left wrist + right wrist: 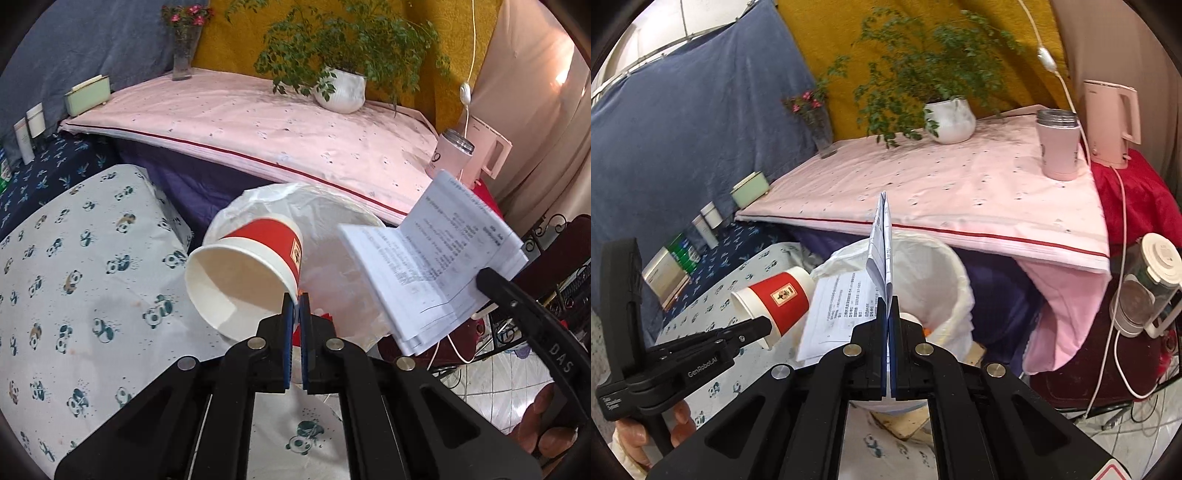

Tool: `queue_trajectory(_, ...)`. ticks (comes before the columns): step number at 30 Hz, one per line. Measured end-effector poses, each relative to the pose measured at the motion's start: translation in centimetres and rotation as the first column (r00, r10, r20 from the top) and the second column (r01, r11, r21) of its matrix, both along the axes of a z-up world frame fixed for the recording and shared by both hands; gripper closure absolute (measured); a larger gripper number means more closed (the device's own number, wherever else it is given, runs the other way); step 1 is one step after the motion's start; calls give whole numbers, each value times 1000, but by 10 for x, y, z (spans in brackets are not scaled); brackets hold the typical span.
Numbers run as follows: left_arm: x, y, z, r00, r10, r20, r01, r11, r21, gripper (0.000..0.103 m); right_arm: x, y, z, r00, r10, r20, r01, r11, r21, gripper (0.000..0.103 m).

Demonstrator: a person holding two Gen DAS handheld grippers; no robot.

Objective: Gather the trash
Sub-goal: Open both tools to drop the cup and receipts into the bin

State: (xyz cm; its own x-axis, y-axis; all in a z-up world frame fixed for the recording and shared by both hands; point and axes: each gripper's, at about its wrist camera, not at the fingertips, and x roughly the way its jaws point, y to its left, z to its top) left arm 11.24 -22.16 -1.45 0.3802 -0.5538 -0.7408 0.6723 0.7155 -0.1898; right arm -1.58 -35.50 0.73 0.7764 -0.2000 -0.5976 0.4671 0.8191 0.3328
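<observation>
While both grippers are hanging over the bin, each one is carrying a piece of trash. The left gripper is clamping its blue pads tight on the rim of a red-and-white paper cup, which is lying tilted on its side in the air with its open mouth facing near and left. Seen from the right wrist, that same left gripper is reaching in from the left, and the cup is sitting just beyond its tips, above the panda-print cloth.

The right gripper is pinching a folded sheaf of printed papers, jaws closed on the lower edge, the sheets standing up edge-on to its own camera and fanning open toward the left. From the left wrist the papers are showing as a bent white stack to the right of the cup, with the right gripper's black finger gripping the near right edge.

Below and between both items, the bin with its white plastic liner is waiting, mouth open, just this side of the pink-covered table. Far back on that table a potted plant and a vase of flowers are standing; at the right end a pink tumbler and a pink kettle are sitting close together.
</observation>
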Motion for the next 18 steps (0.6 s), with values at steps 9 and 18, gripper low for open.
queue_trajectory(9, 5, -18, -11, 999, 9, -31, -9, 1000, 8, 100, -12, -17, -4, 1000, -24, 9, 23, 1000, 12, 102)
queue_trajectory(18, 16, 8, -4, 992, 123, -14, -124, 992, -10, 48, 4, -9, -10, 1000, 15, 4, -16, 1000, 26, 102)
